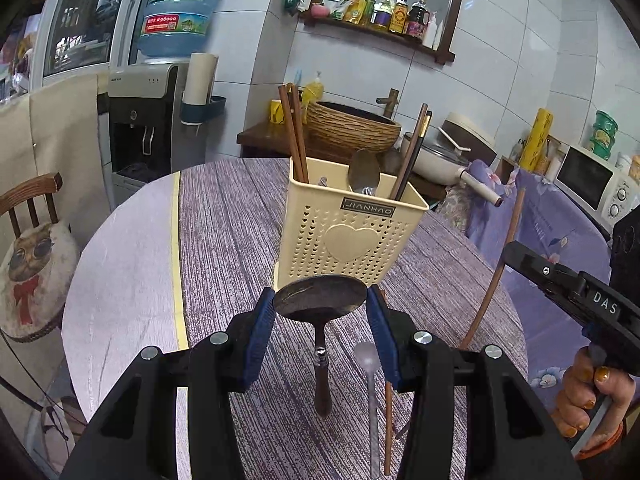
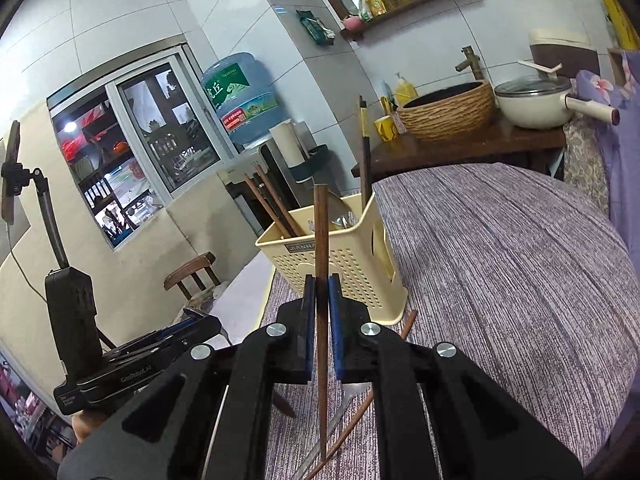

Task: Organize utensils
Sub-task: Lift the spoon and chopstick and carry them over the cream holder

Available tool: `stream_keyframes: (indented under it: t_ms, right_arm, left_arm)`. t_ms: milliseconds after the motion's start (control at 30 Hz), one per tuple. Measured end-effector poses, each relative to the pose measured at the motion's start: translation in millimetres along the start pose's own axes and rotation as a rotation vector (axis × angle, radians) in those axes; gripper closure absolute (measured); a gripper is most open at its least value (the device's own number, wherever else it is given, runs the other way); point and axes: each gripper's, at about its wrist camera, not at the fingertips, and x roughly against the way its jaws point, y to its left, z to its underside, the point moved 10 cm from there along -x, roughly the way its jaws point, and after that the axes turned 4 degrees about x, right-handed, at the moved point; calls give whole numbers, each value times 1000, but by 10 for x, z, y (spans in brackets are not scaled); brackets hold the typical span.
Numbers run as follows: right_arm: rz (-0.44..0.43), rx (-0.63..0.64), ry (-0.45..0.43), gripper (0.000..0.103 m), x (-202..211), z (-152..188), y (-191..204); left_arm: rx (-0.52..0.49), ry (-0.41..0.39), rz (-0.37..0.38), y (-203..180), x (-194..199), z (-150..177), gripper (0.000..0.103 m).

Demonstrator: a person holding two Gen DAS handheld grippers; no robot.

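Your left hand-held gripper [image 1: 320, 304] clamps a spoon [image 1: 320, 300] by the bowl's edges, handle hanging toward the counter [image 1: 224, 232]; that smooth metal may slip, so keep it squeezed. Your right hand-held gripper [image 2: 322, 320] is closed on a chopstick [image 2: 321, 240], near its middle, standing upright just before the holder [image 2: 340, 264]. It's light, stiff wood.

Cream perforated plastic utensil caddy [image 1: 344, 236] upright on table – partly filled.
Holds wooden chopsticks [image 1: 294, 136], metal spoon [image 1: 363, 174]. Wood-handled steel spoon [image 1: 320, 304] and brown wooden chopstick [image 2: 321, 280] held aloft nr it – loose chopstick [image 2: 360, 408], clear spoon [image 1: 370, 392] on tabletop.
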Motion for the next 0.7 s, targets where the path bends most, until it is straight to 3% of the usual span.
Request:
stream_keyframes:
  t_ms: [367, 567, 700]
  right_arm:
    - [-22, 57, -35, 95, 52, -276, 188]
    - [-5, 131, -125, 95, 97, -769, 379]
    - [35, 163, -216, 95, 100, -1290, 487]
  left_arm:
    - [-8, -20, 53, -70, 99, -243, 57]
    - [-20, -110, 90, -190, 285, -819, 57]
    - [-8, -192, 63, -238, 336, -1370, 57]
